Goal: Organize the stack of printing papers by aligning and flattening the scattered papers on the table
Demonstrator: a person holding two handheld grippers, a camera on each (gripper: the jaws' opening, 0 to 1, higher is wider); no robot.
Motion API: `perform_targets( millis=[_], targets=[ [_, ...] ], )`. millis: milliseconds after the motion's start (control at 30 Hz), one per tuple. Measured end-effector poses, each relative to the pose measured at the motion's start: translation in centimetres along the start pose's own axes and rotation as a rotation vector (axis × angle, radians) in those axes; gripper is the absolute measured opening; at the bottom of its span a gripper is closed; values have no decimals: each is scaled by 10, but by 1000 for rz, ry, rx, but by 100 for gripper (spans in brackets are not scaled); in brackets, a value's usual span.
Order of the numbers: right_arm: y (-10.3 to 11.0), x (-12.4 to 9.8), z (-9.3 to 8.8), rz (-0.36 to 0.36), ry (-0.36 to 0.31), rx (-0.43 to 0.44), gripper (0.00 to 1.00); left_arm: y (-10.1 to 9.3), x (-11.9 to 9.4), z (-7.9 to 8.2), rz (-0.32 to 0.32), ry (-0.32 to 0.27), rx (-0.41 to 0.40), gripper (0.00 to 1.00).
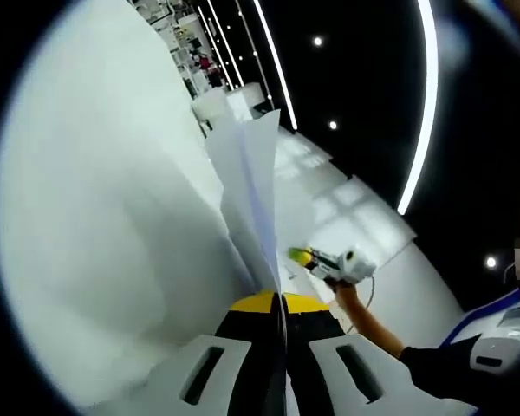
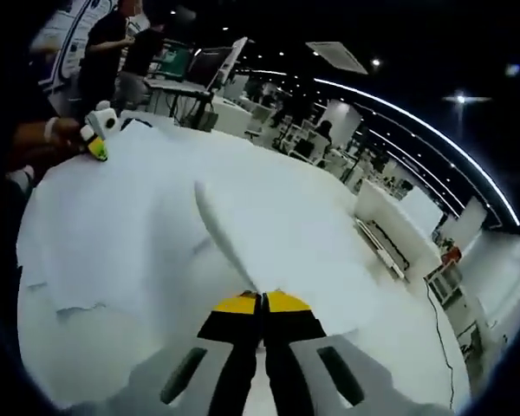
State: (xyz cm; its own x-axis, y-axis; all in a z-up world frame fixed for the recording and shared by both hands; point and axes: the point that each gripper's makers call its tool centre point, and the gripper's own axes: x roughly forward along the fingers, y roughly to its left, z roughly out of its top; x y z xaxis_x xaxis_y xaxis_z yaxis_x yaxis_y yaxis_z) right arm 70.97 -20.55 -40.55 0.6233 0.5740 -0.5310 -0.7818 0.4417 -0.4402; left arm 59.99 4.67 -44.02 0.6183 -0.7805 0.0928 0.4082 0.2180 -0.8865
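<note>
Two grippers each pinched paper with jaws closed. The left gripper [image 1: 278, 305] clamped a raised fold of papers [image 1: 251, 191] that stood edge-on straight ahead of its yellow tips, above the white table [image 1: 364, 217]. The right gripper [image 2: 262, 301] held a ridged sheet [image 2: 217, 225] spreading forward from its tips; the left gripper lay far ahead, to the left.

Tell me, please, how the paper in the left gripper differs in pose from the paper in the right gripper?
The left gripper holds its paper standing up edge-on, lifted off the table. The right gripper holds its paper spread wide and low, raised in one ridge. Both sheets are white, and both grippers are shut on them.
</note>
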Motion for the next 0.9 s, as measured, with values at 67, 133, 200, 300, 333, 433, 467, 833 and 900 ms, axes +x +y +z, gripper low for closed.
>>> perform_targets(
  millis=[67, 133, 200, 300, 333, 433, 467, 833, 900],
  targets=[
    [-1, 0, -3, -4, 11, -31, 0, 1, 0, 0, 0, -1, 1, 6],
    [3, 1, -6, 9, 22, -81, 0, 0, 0, 0, 3, -2, 4, 6],
    [8, 2, -7, 19, 32, -125, 0, 0, 0, -1, 3, -2, 7, 6],
    [7, 2, -7, 22, 35, -134, 0, 0, 0, -1, 5, -3, 8, 6],
    [7, 2, -7, 22, 35, -136, 0, 0, 0, -1, 5, -3, 8, 6],
    [25, -7, 4, 49, 51, -247, 0, -2, 0, -3, 2, 0, 8, 6],
    [32, -9, 8, 71, 49, -287, 0, -2, 0, -3, 3, 4, 14, 6],
    [80, -9, 17, 164, 62, -475, 0, 0, 0, -3, 0, 13, 0, 7],
    [92, -12, 21, 197, 48, -485, 0, 1, 0, -3, 1, 14, 1, 7]
  ],
)
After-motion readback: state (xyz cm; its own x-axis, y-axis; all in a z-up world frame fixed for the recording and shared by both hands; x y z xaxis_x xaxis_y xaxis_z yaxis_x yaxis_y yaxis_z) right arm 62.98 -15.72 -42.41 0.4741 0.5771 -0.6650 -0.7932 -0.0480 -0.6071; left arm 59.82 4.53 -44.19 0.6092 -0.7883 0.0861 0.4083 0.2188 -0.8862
